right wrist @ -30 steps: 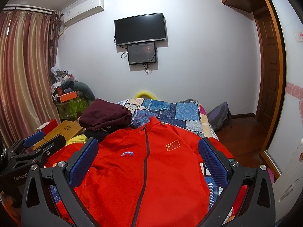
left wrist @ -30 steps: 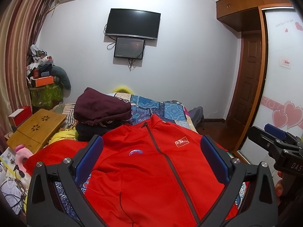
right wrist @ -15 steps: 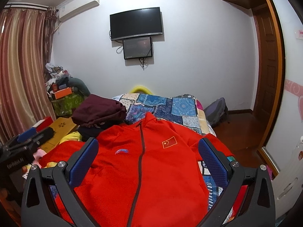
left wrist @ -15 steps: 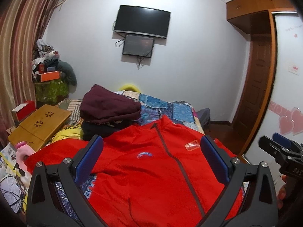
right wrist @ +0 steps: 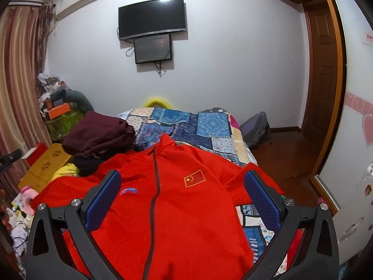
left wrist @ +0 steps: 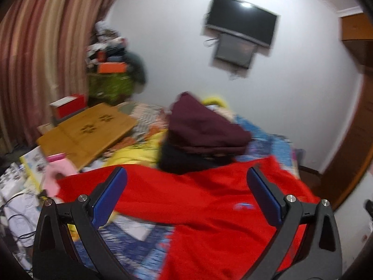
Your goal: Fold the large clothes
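Note:
A large red zip jacket (right wrist: 177,200) lies spread face up on the patchwork bed, zipper closed, a flag patch on its chest and its sleeves out to both sides. My right gripper (right wrist: 181,193) hovers open above the jacket's chest, nothing between its blue pads. In the blurred left wrist view my left gripper (left wrist: 186,196) is open too, held over the red jacket (left wrist: 209,200) near its left sleeve and shoulder, apart from the cloth.
A maroon folded garment (right wrist: 100,135) sits on dark clothes at the bed's left. A wooden lap desk (left wrist: 86,130), a pink bottle (left wrist: 56,175) and clutter lie left of the bed. The patchwork quilt (right wrist: 205,126) stretches toward the wall with two screens (right wrist: 151,18).
My left gripper has swung to the left, so its view now faces the curtain and lap desk and is blurred. The right gripper has shifted slightly; the jacket lies as before.

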